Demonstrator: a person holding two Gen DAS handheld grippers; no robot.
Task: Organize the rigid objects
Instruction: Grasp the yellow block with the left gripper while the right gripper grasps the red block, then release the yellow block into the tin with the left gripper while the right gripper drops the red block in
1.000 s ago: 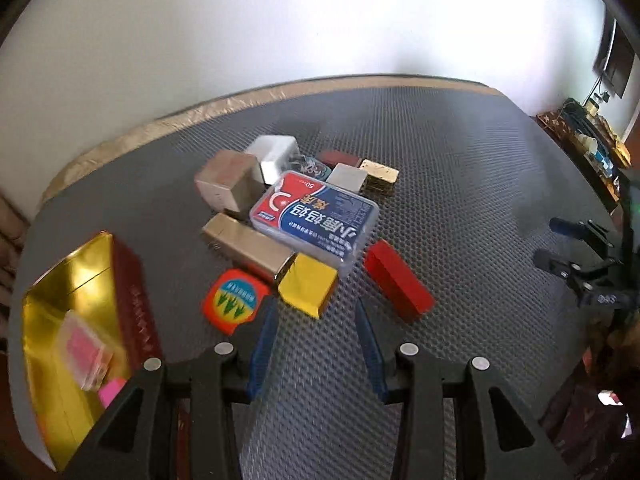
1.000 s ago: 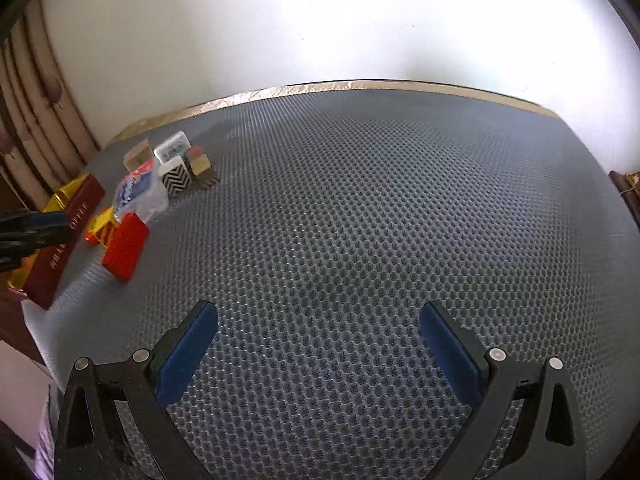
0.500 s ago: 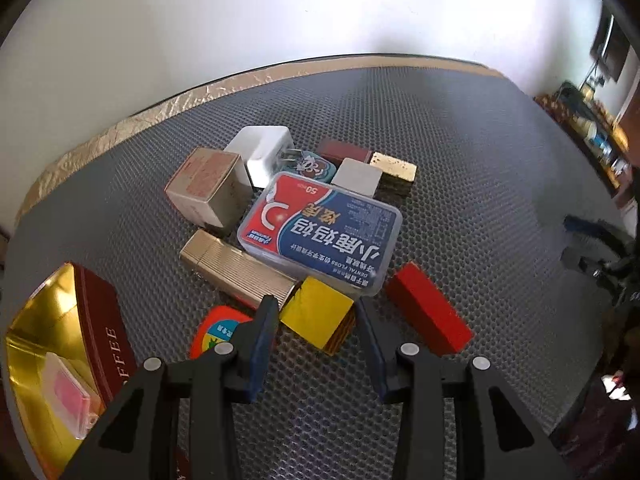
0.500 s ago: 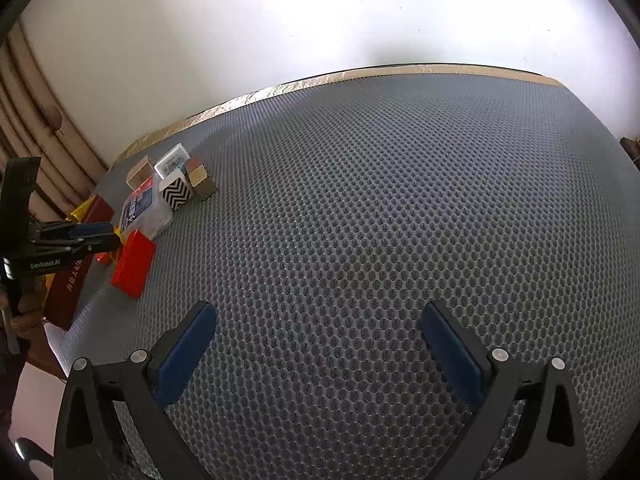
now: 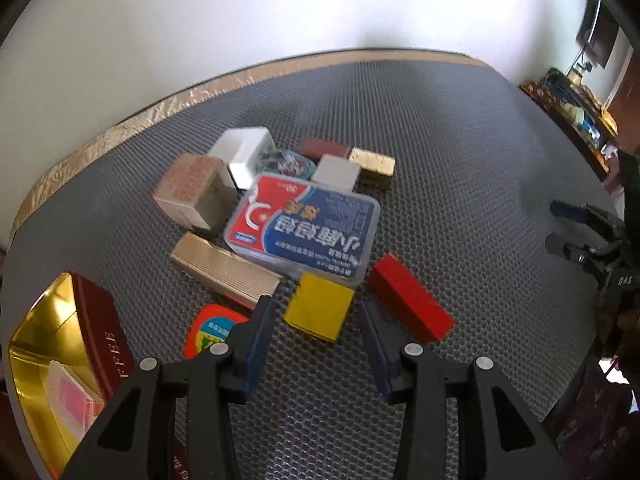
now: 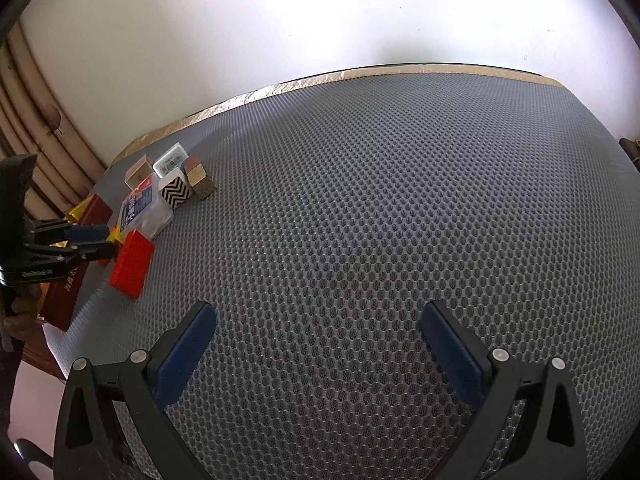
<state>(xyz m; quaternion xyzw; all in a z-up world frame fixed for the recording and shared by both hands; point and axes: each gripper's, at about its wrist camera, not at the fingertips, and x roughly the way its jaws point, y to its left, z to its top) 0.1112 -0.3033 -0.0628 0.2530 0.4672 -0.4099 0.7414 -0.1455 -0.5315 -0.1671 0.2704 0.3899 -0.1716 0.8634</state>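
Left claw: the left gripper (image 5: 316, 320) is seen hovering over the yellow block (image 5: 319, 311), its jaws parted and just opened a little further; the block lies between the fingertips, no pad pressing on it.
Right claw: the right gripper (image 6: 318, 340) is held wide apart over bare mat, nothing between its jaws.
Change: the pile is seen nearer and larger than a second ago; the yellow block is now framed by the fingertips.
Pile: red block (image 5: 410, 303) just right of the yellow one; clear plastic box (image 5: 304, 226) behind it, perhaps touching.
Tin: gold-lined tin (image 5: 48, 344) at left edge.
Surface: grey honeycomb mat (image 6: 380, 220), gold-taped edge.
Room: white wall (image 6: 280, 20) behind.
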